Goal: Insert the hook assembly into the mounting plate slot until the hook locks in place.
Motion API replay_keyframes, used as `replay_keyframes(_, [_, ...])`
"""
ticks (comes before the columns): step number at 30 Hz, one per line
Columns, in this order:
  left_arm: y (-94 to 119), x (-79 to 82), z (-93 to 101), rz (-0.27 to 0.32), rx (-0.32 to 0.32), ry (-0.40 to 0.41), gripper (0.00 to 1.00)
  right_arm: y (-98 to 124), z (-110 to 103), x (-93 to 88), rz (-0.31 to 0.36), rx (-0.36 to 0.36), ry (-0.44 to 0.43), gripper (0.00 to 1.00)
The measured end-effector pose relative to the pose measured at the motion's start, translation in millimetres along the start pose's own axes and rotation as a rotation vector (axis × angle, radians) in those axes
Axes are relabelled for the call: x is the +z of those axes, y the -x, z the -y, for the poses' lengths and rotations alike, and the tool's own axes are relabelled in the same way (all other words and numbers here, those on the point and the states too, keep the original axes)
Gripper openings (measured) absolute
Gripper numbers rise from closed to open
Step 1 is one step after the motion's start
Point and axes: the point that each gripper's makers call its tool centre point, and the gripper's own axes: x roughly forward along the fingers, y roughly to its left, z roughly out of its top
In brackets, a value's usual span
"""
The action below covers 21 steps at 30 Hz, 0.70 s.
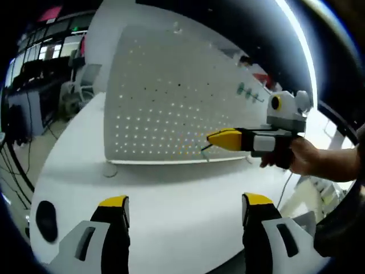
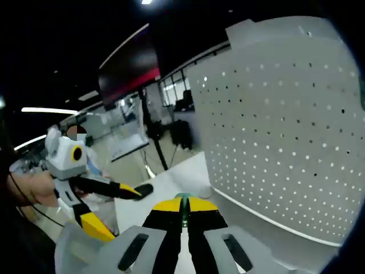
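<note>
In the left gripper view, one black oval mark or object lies on the white table at about 8 o'clock, too dim to name. At 6 o'clock the left tongs rise with their two yellow-tipped jaws spread wide apart, nothing between them. Across the middle, one white perforated mounting plate stands upright on the table; green marks near its 2 o'clock corner are too small to read. At 3 o'clock the right tongs, carried by a hand, reach toward the plate's lower edge with a thin green hook assembly at their tip. In the right gripper view, the left tongs enter at 8 o'clock, jaws spread; at 6 o'clock the right tongs are pressed together on the one green hook assembly, just beside the mounting plate at 3 o'clock.
</note>
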Motion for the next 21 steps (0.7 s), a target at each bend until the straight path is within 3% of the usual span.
replay_keyframes(2, [-3, 6.4, 8.2, 0.002, -0.001, -0.038, 0.78, 10, -8, -3.9, 0.001, -0.002, -0.072, 0.00])
replay_keyframes(5, [-8, 14.0, 20.5, 0.022, -0.038, -0.023, 0.70, 23, -15, 3.2, 0.095, -0.039, -0.138, 0.00])
replay_keyframes(9, [-14, 22.5, 36.1, 0.074, -0.093, -0.046, 0.59, 37, -25, 6.2, 0.146, -0.090, -0.060, 0.00])
replay_keyframes(11, [-17, 22.4, 40.6, 0.071, -0.111, -0.028, 0.57, 44, -33, 8.1, 0.177, -0.094, -0.087, 0.00])
replay_keyframes(15, [-17, 25.3, 52.1, 0.084, -0.156, -0.005, 0.39, 50, -42, 10.8, 0.232, -0.113, -0.108, 0.00])
replay_keyframes(21, [-10, 33.7, 58.3, 0.133, -0.185, 0.046, 0.25, 49, -48, 9.3, 0.257, -0.137, -0.118, 0.00])
